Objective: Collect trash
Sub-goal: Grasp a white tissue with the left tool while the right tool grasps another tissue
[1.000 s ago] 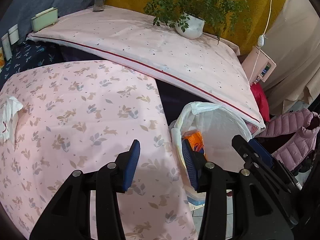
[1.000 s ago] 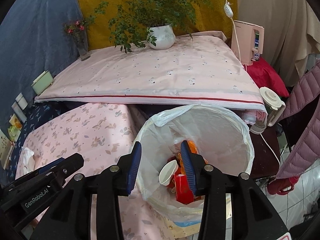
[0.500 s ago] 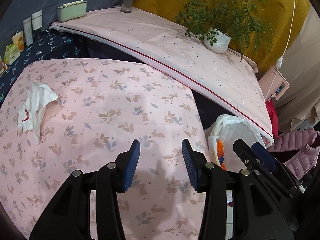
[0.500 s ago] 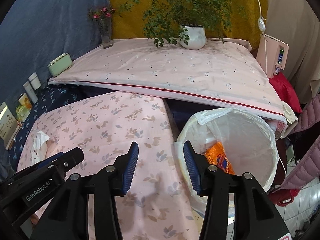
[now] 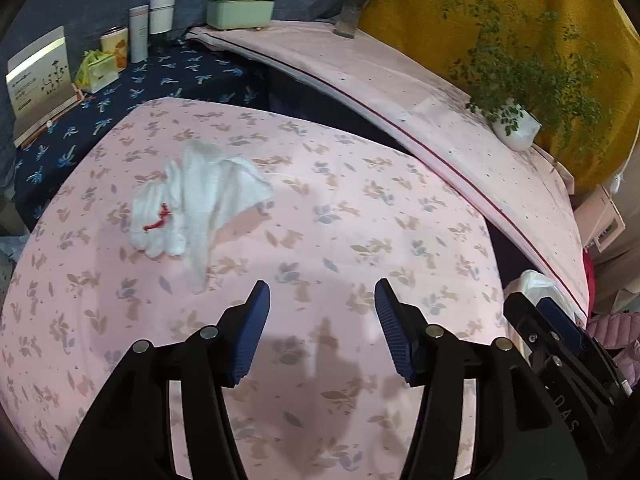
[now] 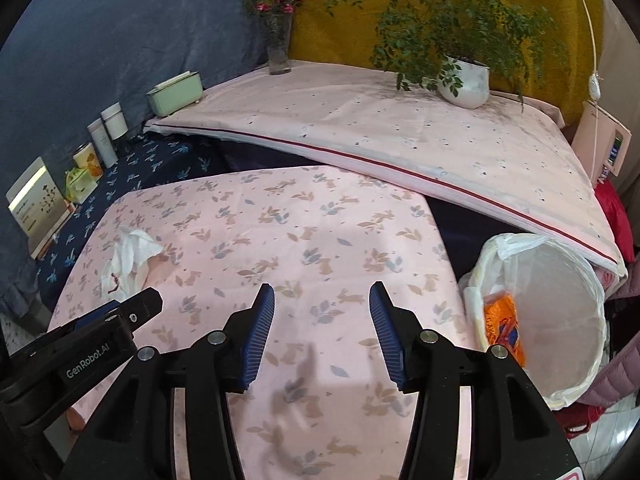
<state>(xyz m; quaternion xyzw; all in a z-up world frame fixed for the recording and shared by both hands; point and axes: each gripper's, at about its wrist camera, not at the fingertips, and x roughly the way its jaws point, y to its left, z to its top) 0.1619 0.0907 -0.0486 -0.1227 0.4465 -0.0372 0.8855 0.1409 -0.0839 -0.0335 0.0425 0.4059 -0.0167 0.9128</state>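
Note:
A crumpled white tissue [image 5: 196, 208] with a red stain lies on the pink floral table [image 5: 360, 240]; it also shows in the right wrist view [image 6: 128, 258] at the table's left side. My left gripper [image 5: 322, 320] is open and empty, above the table, to the right of and nearer than the tissue. My right gripper [image 6: 322, 322] is open and empty over the table's middle. A bin lined with a white bag [image 6: 556, 312] stands off the table's right edge, with orange trash [image 6: 502, 326] inside.
A higher pink surface [image 6: 400, 136] behind carries a potted plant [image 6: 464, 80], a flower vase [image 6: 278, 52] and a green box [image 6: 174, 94]. Bottles, a tin and a book [image 5: 40, 80] stand on the dark blue cloth at left.
Both grippers have swung left from the bin to over the floral table. The tissue has come closer in the left wrist view. Both stay open and empty.

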